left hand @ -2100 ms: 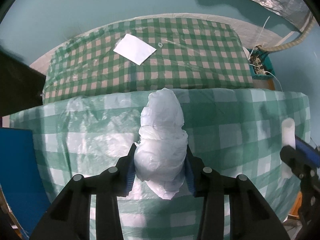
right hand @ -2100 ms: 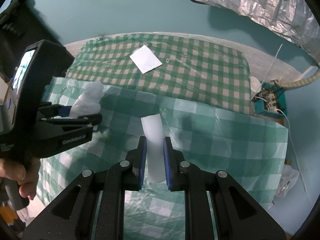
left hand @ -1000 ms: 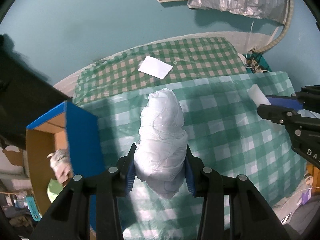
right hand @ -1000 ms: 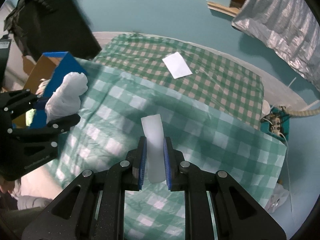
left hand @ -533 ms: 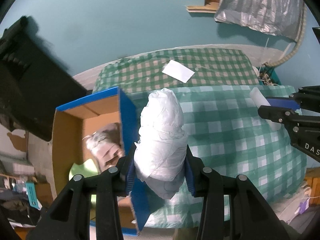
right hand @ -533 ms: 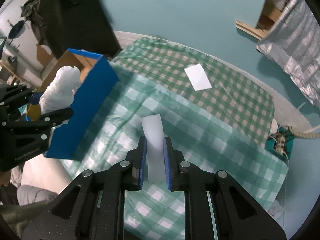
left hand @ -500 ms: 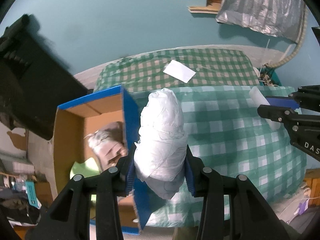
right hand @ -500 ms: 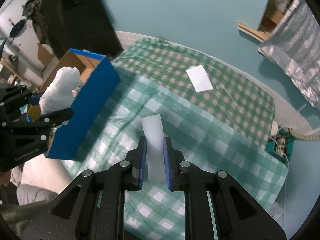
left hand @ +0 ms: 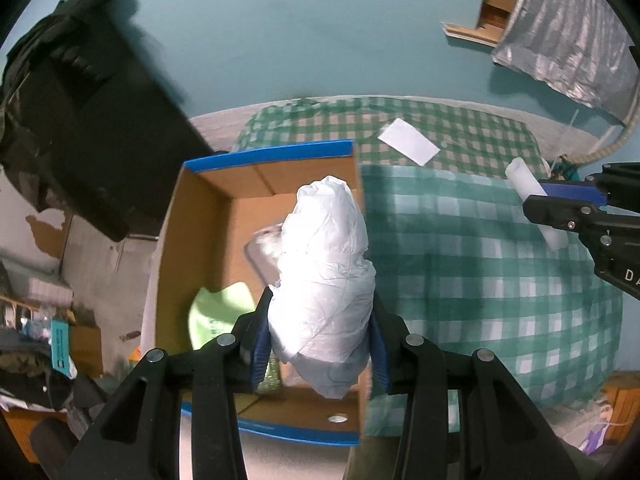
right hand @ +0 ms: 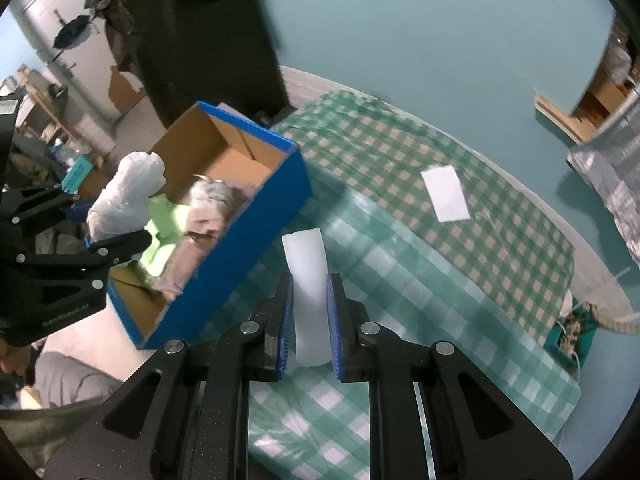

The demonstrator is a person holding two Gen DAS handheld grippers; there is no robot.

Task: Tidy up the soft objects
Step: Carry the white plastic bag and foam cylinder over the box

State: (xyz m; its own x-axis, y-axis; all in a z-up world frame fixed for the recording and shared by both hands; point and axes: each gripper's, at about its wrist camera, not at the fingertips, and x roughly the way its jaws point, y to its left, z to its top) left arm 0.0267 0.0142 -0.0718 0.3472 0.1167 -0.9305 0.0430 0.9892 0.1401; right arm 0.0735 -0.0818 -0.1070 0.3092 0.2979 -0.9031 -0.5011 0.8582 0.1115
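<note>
left wrist: left gripper (left hand: 318, 340) clamped on white bagged bundle (left hand: 324, 280), held above open blue box (left hand: 272, 152); green cloth (left hand: 218, 312) inside | right wrist: right gripper (right hand: 308, 316) pinched tight on white foam strip (right hand: 308, 280), over checked cover (right hand: 400, 280) just beside box; white card (right hand: 446, 192) on far cloth

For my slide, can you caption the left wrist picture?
Left gripper holds a white plastic bundle over the blue box.

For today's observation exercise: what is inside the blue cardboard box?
Inside the blue box: a light green cloth and a greyish crumpled bundle. Anything beneath them is covered.
</note>
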